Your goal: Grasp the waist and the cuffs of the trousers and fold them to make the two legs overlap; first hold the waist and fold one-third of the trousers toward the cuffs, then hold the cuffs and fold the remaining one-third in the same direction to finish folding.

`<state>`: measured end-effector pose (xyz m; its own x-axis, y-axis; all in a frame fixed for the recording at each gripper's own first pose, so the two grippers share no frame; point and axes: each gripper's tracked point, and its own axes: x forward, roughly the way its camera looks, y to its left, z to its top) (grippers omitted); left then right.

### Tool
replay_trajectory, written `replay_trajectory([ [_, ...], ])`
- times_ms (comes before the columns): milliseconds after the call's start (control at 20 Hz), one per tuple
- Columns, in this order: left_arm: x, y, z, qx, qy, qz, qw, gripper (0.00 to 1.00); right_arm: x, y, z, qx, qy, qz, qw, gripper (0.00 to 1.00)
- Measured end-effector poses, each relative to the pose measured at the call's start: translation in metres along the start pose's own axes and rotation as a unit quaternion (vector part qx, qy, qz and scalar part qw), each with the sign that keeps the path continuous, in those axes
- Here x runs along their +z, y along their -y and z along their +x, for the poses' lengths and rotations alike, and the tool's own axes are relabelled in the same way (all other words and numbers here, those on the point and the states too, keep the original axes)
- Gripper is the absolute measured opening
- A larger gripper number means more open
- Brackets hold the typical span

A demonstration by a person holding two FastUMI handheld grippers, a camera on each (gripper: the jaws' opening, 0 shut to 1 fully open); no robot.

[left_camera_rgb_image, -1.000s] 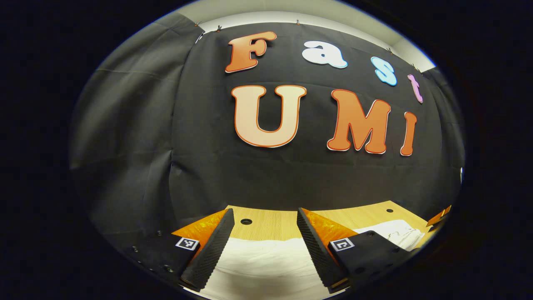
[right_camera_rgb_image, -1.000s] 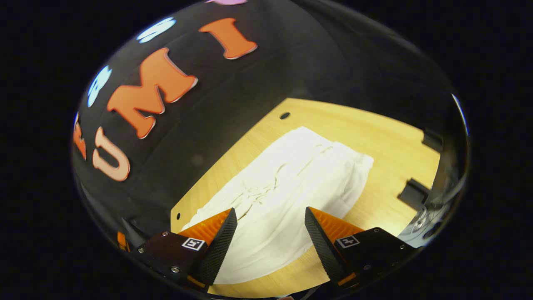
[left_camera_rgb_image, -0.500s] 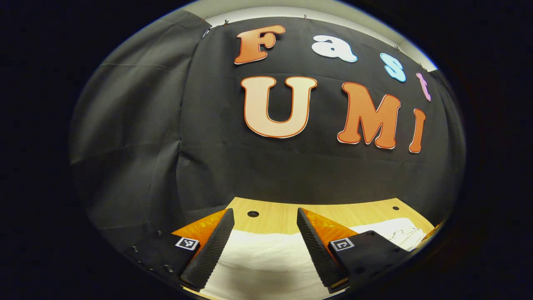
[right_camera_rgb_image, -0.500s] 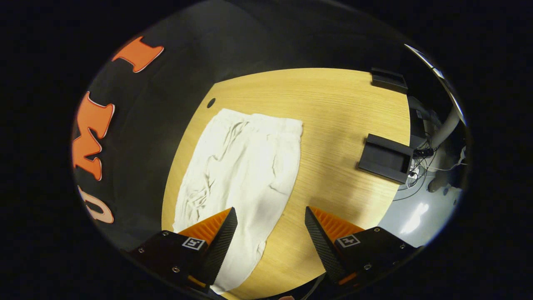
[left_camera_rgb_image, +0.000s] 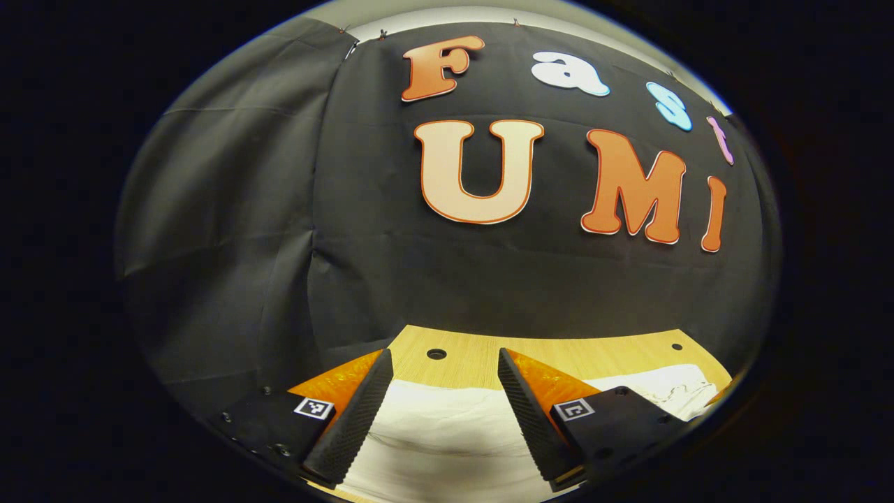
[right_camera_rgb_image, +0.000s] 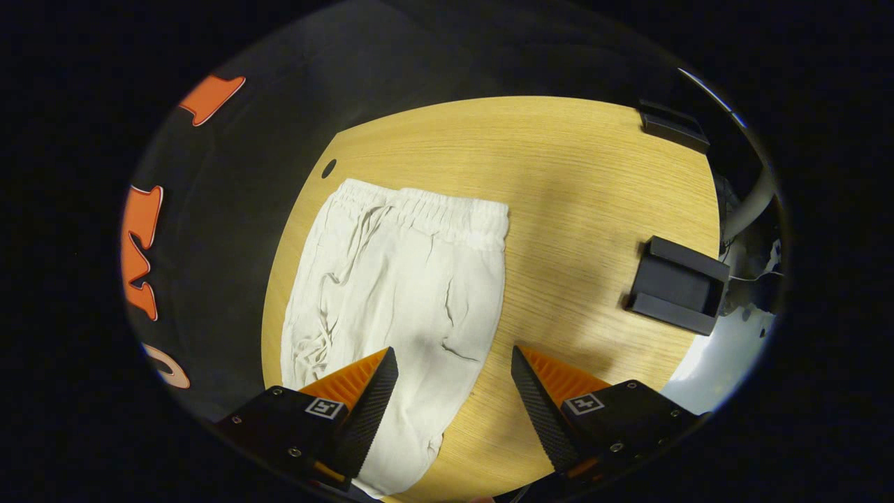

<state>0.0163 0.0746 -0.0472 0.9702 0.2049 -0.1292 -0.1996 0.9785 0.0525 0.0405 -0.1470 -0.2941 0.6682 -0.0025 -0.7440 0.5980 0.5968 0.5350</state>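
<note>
White trousers (right_camera_rgb_image: 398,293) lie flat on the wooden table (right_camera_rgb_image: 573,202) in the right gripper view, elastic waist (right_camera_rgb_image: 436,213) at the far end, legs running back toward me. My right gripper (right_camera_rgb_image: 450,381) hangs open above the trousers' near right edge, holding nothing. In the left gripper view the trousers (left_camera_rgb_image: 447,433) spread low under my left gripper (left_camera_rgb_image: 443,391), which is open and hovers just over the cloth. A crumpled stretch of the trousers shows at the right of that view.
Two black holders stand along the table's right edge, one (right_camera_rgb_image: 676,285) near and one (right_camera_rgb_image: 674,126) farther back. A round hole (right_camera_rgb_image: 328,168) pierces the table near the black booth wall (left_camera_rgb_image: 489,279), which rises close behind. Beyond the table's right edge lies pale floor.
The right gripper's view has swung from the wall down over the table and trousers, now looking along them toward the waist. The left gripper has tilted slightly, showing more of the table.
</note>
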Motion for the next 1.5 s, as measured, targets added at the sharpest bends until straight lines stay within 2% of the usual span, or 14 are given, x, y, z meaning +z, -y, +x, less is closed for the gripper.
replay_trajectory([
  [250, -0.005, 0.002, 0.009, 0.002, -0.010, -0.007, 1.000, 0.98, 0.001, -0.014, 0.012, -0.001, -0.013, 0.011, 1.000, 0.99],
  [650, -0.014, -0.010, 0.021, -0.001, -0.031, -0.038, 0.999, 0.99, -0.006, -0.047, 0.031, 0.026, -0.028, 0.005, 0.999, 0.98],
  [750, -0.019, -0.020, 0.017, 0.003, -0.040, -0.052, 0.998, 0.99, -0.007, -0.048, 0.036, 0.020, -0.030, -0.005, 0.999, 0.86],
  [800, -0.023, -0.026, 0.015, 0.006, -0.044, -0.062, 0.997, 0.99, -0.009, -0.048, 0.039, 0.019, -0.033, -0.013, 0.999, 0.63],
  [850, -0.028, -0.031, 0.013, 0.009, -0.054, -0.073, 0.996, 0.99, -0.011, -0.046, 0.041, 0.016, -0.037, -0.021, 0.999, 0.65],
  [900, -0.038, -0.035, 0.009, 0.012, -0.068, -0.083, 0.994, 0.99, -0.014, -0.042, 0.044, 0.009, -0.041, -0.027, 0.999, 0.51],
  [950, -0.046, -0.041, 0.006, 0.016, -0.080, -0.090, 0.993, 0.98, -0.013, -0.040, 0.045, 0.004, -0.042, -0.022, 0.999, 0.26],
  [1000, -0.053, -0.046, 0.001, 0.020, -0.089, -0.097, 0.991, 1.00, -0.014, -0.042, 0.045, 0.005, -0.046, -0.016, 0.999, 0.06],
  [1100, -0.067, -0.056, -0.010, 0.034, -0.107, -0.119, 0.986, 0.98, -0.015, -0.040, 0.046, 0.003, -0.051, -0.025, 0.998, 0.01],
  [1200, -0.086, -0.066, -0.023, 0.051, -0.131, -0.160, 0.977, 0.98, -0.015, -0.040, 0.045, -0.001, -0.055, -0.046, 0.997, 0.01],
  [1300, -0.110, -0.076, -0.035, 0.070, -0.158, -0.218, 0.960, 0.94, -0.014, -0.040, 0.045, -0.007, -0.061, -0.053, 0.997, 0.01],
  [1350, -0.124, -0.080, -0.040, 0.082, -0.175, -0.251, 0.949, 0.99, -0.015, -0.040, 0.045, -0.008, -0.065, -0.054, 0.996, 0.01],
  [1450, -0.149, -0.077, -0.042, 0.099, -0.221, -0.320, 0.916, 0.95, -0.015, -0.040, 0.045, -0.001, -0.076, -0.056, 0.996, 0.01],
  [1500, -0.167, -0.076, -0.042, 0.103, -0.238, -0.354, 0.899, 0.99, -0.014, -0.040, 0.045, 0.003, -0.080, -0.052, 0.995, 0.01],
])
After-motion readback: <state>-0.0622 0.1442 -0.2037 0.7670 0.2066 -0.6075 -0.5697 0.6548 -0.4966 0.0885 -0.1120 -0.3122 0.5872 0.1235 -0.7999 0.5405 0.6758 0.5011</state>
